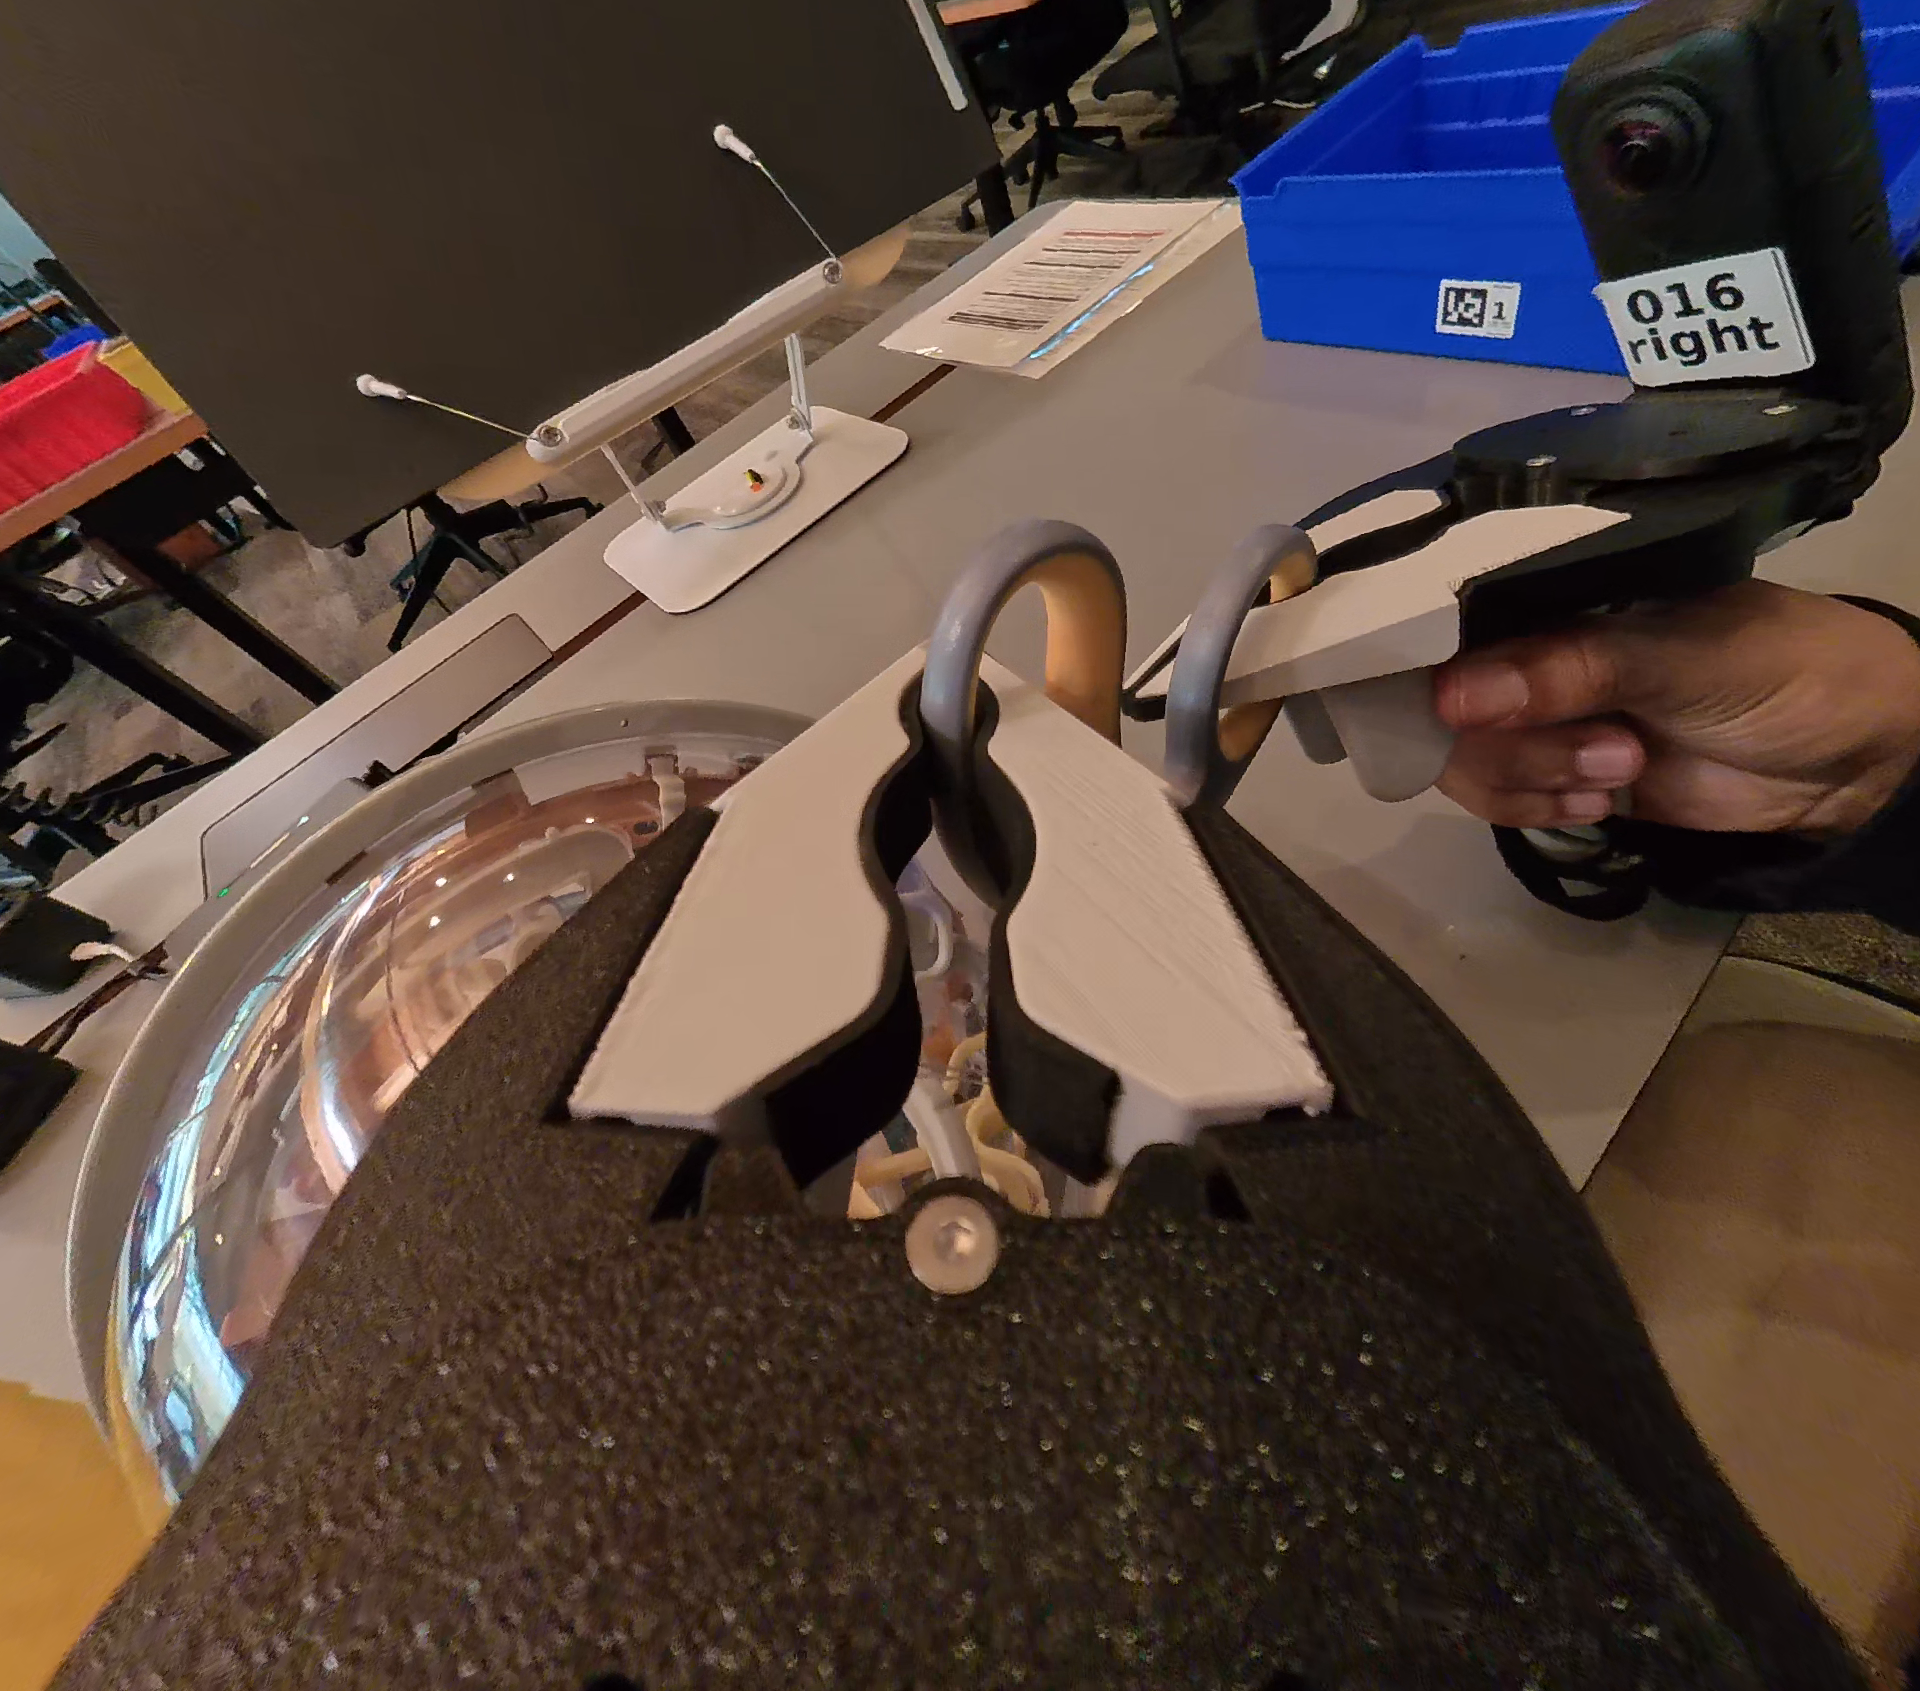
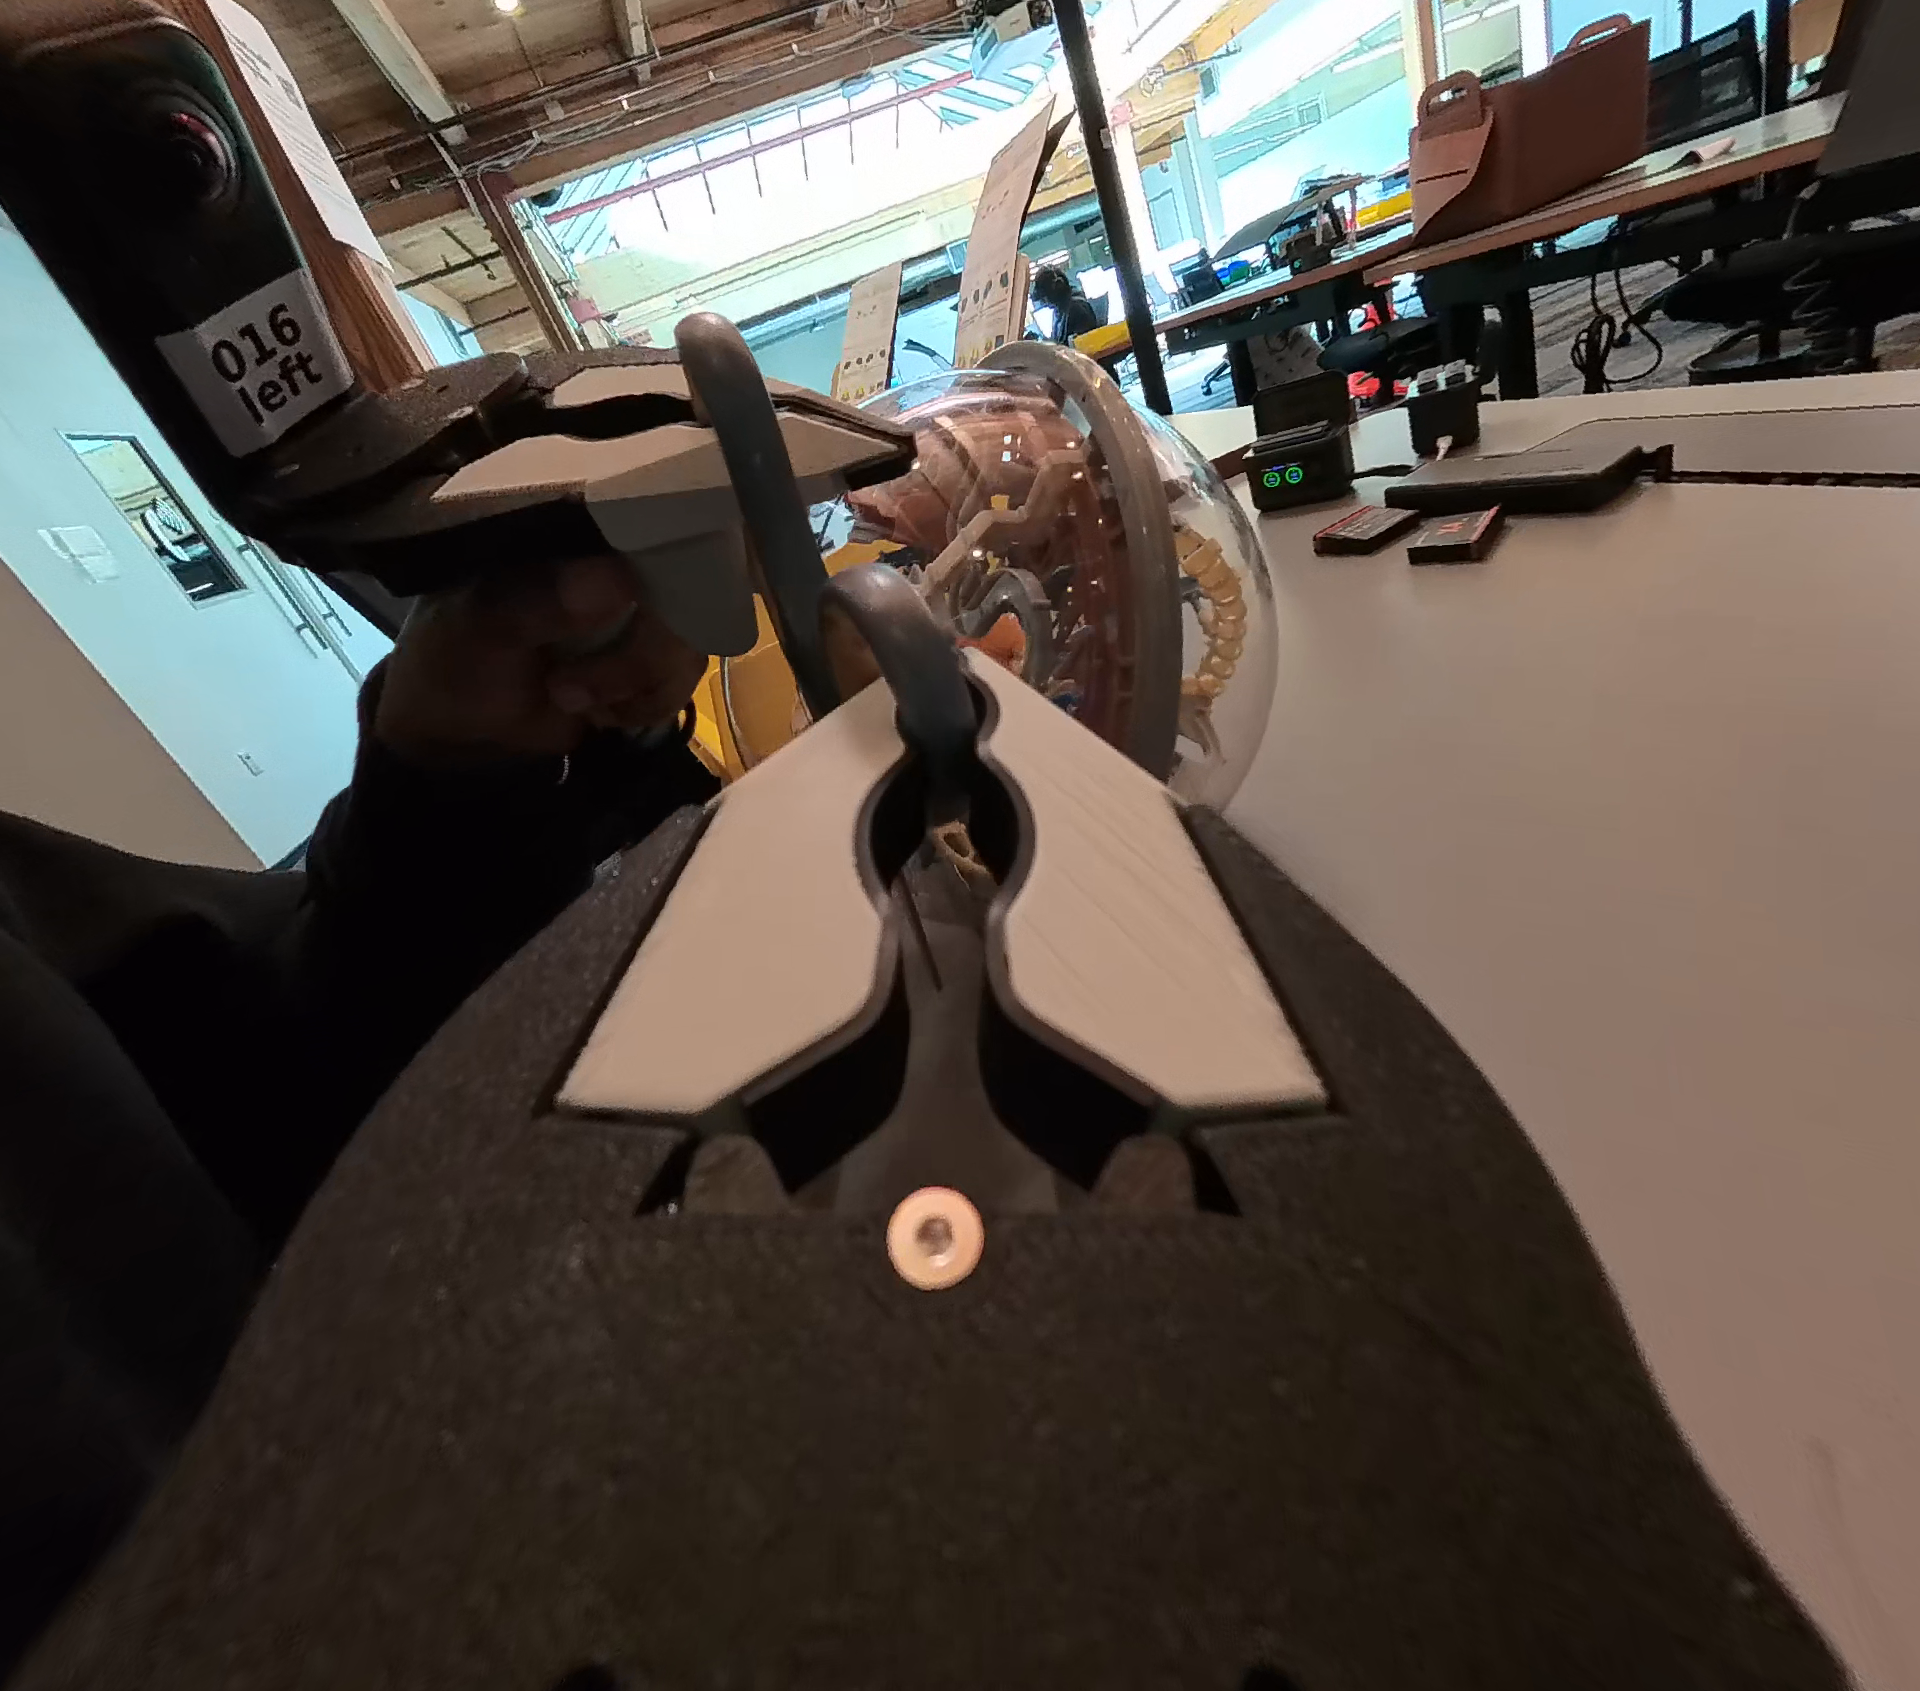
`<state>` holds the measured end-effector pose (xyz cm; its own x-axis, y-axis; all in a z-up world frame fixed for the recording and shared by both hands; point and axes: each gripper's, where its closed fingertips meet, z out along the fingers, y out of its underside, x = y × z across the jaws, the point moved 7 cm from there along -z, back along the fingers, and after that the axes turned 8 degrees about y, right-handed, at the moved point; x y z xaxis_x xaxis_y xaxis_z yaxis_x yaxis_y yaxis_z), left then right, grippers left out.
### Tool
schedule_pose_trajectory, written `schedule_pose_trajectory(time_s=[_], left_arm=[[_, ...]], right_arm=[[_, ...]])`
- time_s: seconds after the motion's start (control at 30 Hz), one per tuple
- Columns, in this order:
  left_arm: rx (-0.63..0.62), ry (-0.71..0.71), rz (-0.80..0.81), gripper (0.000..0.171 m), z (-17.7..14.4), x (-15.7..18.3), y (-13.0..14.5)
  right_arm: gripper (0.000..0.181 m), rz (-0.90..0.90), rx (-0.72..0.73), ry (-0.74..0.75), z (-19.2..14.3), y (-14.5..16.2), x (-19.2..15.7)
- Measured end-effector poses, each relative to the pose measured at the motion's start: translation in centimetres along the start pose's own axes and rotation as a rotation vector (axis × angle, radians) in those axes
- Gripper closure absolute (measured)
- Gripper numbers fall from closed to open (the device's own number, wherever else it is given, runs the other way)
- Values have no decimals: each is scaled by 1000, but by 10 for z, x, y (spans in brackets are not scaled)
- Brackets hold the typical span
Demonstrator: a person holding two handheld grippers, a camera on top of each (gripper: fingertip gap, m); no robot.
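both grippers (image 1: 961, 768) (image 2: 940, 748) clamp looped grey scissors (image 1: 1023, 602) handles above glassy dome (image 1: 343, 966).

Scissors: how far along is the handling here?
Done: both grippers are clamped on the scissors, the left gripper on one handle loop, the right gripper on the other. In hand: scissors held above the clear maze sphere. Blades hidden, so what remains is unclear.
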<state>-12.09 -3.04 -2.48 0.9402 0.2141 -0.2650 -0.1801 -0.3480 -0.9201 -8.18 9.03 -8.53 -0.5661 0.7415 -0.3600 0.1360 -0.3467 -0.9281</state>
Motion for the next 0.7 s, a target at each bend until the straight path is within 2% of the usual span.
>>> schedule_pose_trajectory(time_s=[0.7], left_arm=[[-32,22,32,171,2,-6,4]], right_arm=[[181,-32,-37,-9,7,7,-4]])
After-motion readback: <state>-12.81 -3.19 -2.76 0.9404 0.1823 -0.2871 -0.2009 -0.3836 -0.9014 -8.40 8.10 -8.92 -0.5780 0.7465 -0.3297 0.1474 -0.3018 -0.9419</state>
